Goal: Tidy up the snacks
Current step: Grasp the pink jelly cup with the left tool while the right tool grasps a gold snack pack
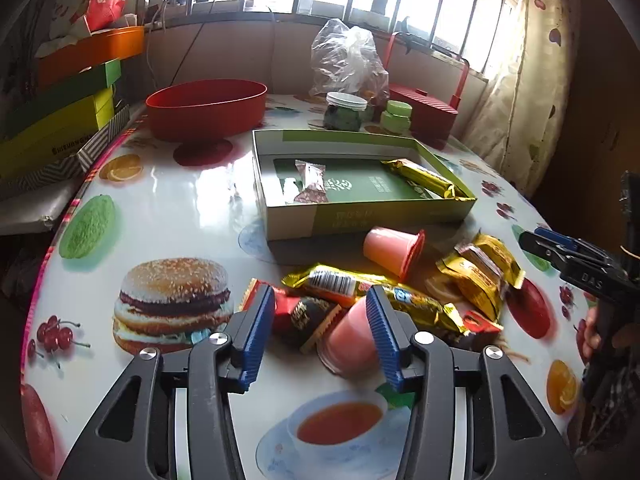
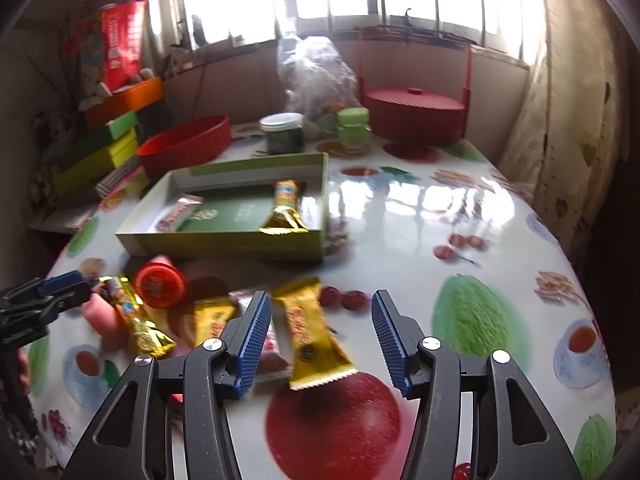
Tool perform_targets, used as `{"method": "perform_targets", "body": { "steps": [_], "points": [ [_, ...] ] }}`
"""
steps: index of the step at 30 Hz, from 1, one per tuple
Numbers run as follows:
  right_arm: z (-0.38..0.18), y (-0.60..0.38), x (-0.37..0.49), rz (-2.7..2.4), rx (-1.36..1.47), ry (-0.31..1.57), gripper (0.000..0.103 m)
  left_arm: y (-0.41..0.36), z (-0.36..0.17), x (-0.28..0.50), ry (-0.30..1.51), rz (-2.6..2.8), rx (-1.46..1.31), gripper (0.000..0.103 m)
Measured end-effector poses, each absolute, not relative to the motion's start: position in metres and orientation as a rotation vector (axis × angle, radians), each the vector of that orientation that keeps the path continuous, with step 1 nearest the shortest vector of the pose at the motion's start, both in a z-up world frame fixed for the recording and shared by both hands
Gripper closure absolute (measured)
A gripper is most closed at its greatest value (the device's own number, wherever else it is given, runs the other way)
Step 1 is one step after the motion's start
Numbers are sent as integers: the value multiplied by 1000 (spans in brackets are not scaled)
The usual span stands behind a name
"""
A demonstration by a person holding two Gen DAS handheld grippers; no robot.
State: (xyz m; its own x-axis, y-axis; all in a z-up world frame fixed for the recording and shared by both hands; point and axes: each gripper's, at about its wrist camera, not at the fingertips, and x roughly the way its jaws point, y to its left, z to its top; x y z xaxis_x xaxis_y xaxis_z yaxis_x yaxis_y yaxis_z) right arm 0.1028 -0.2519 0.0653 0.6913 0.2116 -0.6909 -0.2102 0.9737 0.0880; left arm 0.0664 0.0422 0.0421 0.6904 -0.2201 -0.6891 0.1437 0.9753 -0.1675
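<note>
Stacked boxes (image 1: 60, 120) in orange, green and yellow crowd the far left edge of the desk (image 1: 180, 208), whose glossy cloth is printed with burgers, fruit and teacups; a red bowl (image 1: 206, 108) stands behind; the left gripper (image 1: 322, 320) hovers open over a pink jelly cup (image 1: 352, 336) and red wrapper, pressing neither; the green tray (image 1: 360, 216) mid-desk holds two snacks; the right gripper (image 2: 320, 328) is open above a gold snack bar (image 2: 312, 336); windows glare behind, a curtain (image 2: 560, 100) hangs right.

Printed table (image 1: 192, 200) bears box (image 1: 296, 222), loose snacks (image 1: 400, 296).
</note>
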Motion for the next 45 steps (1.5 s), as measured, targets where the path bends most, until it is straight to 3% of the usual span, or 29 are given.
{"method": "perform_targets", "body": {
  "steps": [39, 45],
  "points": [
    [29, -239, 136, 214, -74, 919, 50, 26, 14, 77, 873, -238, -101, 52],
    [29, -244, 133, 191, -60, 915, 60, 28, 14, 80, 873, -218, -101, 52]
  ]
}}
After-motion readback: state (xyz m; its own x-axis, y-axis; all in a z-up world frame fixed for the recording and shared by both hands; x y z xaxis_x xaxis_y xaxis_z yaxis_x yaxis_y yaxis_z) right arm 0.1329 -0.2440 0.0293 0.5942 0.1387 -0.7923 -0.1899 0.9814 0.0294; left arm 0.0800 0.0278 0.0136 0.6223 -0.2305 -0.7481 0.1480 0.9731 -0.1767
